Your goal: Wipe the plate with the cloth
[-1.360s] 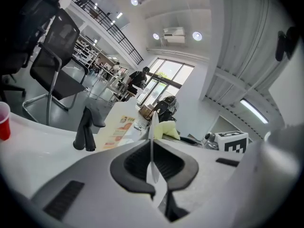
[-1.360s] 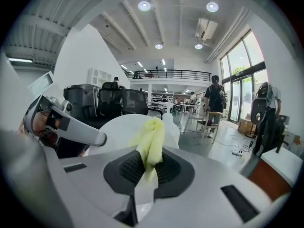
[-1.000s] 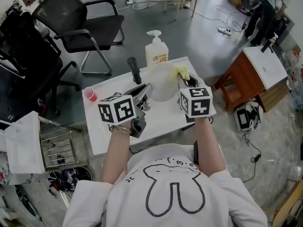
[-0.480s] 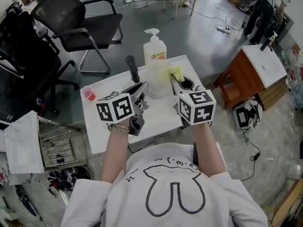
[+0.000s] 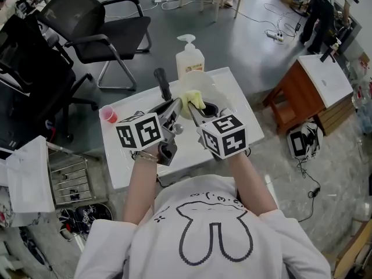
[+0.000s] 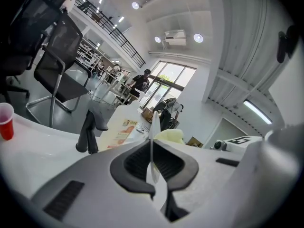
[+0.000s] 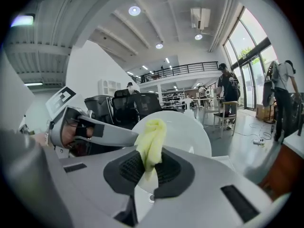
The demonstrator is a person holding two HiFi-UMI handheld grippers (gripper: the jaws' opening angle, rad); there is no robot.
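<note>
My left gripper (image 5: 176, 104) is shut on the rim of the white plate (image 5: 203, 85) and holds it tilted above the white table (image 5: 128, 161). In the left gripper view the plate (image 6: 152, 129) shows edge-on between the jaws of the left gripper (image 6: 153, 167). My right gripper (image 5: 190, 107) is shut on the yellow cloth (image 5: 192, 100), which lies against the plate's near left part, close to the left jaws. The right gripper view shows the cloth (image 7: 151, 144) bunched in the right gripper (image 7: 149, 170), with the plate (image 7: 183, 132) behind it.
A pump soap bottle (image 5: 190, 57) stands at the table's far edge, a black handled tool (image 5: 163, 84) to its left. A red cup (image 5: 108, 115) sits near the left edge. A black office chair (image 5: 99, 25) and a wooden cabinet (image 5: 308, 92) flank the table.
The right gripper has swept the cloth leftwards across the plate, from its right side to near the left gripper. The left gripper and the plate have stayed put.
</note>
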